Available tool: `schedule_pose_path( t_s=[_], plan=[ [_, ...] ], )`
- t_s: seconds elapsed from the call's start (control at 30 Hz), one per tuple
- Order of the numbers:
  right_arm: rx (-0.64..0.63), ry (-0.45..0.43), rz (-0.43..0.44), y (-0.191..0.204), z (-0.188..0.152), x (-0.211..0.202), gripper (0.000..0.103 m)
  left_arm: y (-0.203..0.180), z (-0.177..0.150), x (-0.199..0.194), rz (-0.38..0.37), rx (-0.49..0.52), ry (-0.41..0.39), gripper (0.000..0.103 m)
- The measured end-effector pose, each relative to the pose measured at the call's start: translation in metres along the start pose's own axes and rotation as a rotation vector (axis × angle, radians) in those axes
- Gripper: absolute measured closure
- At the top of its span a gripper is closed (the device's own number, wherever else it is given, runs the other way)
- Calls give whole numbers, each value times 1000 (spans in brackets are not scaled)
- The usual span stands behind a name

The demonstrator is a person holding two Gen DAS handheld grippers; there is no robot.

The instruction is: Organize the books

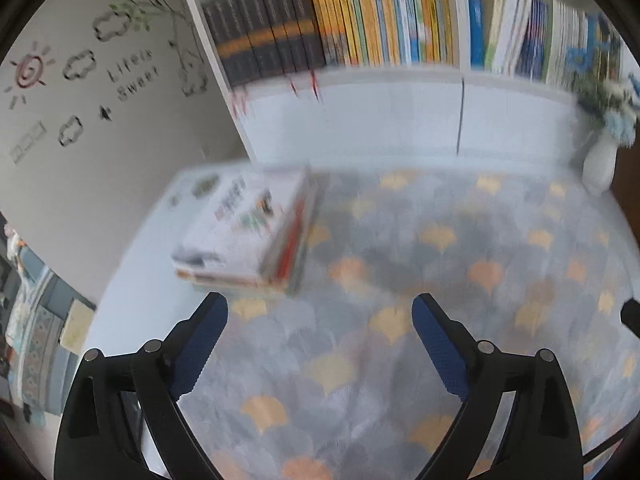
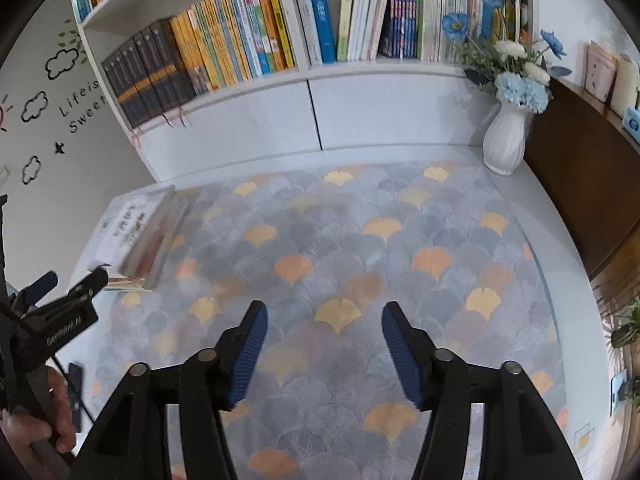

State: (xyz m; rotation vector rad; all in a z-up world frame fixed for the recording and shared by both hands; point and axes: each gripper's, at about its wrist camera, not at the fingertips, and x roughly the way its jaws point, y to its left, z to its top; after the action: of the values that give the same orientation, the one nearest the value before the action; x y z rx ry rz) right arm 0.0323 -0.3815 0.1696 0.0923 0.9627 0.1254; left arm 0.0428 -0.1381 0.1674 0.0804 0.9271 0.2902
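A white bookshelf (image 2: 256, 96) spans the far side of the scene, its open row packed with upright books: dark volumes (image 2: 148, 76) at the left, then yellow and blue spines, then a second compartment of pale and blue ones. In front of it lies the counter (image 2: 576, 280), covered by a grey cloth (image 2: 340, 248) printed with yellow and orange fan leaves. The wall on the left carries drawn clouds, a sun and the words "Life is Sweet" (image 1: 132, 76). A white ribbed vase (image 2: 505, 140) of blue and white flowers stands at the far right corner of the counter, just beside the shelf. The stack of books (image 1: 248, 236) lies flat at the far left of the counter, near the shelf's left end, blurred in the left wrist view. The left tongs (image 1: 320, 312) hang near the stack's near edge, spread wide with nothing between the pads. The right tongs (image 2: 324, 320) hover over the bare middle of the cloth, also spread wide and empty. A hand (image 2: 44, 420) at the near left grips the left tool's handle.
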Motion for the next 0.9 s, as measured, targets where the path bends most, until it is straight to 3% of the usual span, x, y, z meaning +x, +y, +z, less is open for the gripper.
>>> schedule_pose_path(
  t_s=[0.03,0.2,0.33,0.63,0.73,0.8,0.9],
  plan=[
    [5,7,-10,0,-5,7,33,-1,-6,7,-10,-2,18,10],
    [47,104,-9,-7,-38,58,33,-3,-42,49,1,-10,107,10],
    [-5,136,-48,-2,-54,84,33,0,-61,81,-18,-34,201,10],
    [-69,133,-106,12,-73,115,33,-9,-88,119,-44,-32,254,10],
    [-90,124,-129,18,-74,118,33,-5,-90,122,-72,-75,245,8],
    [-132,91,-155,25,-74,116,33,0,-91,125,-82,-97,252,1],
    [-139,99,-139,29,-74,116,33,9,-95,130,-123,-132,258,0]
  ],
)
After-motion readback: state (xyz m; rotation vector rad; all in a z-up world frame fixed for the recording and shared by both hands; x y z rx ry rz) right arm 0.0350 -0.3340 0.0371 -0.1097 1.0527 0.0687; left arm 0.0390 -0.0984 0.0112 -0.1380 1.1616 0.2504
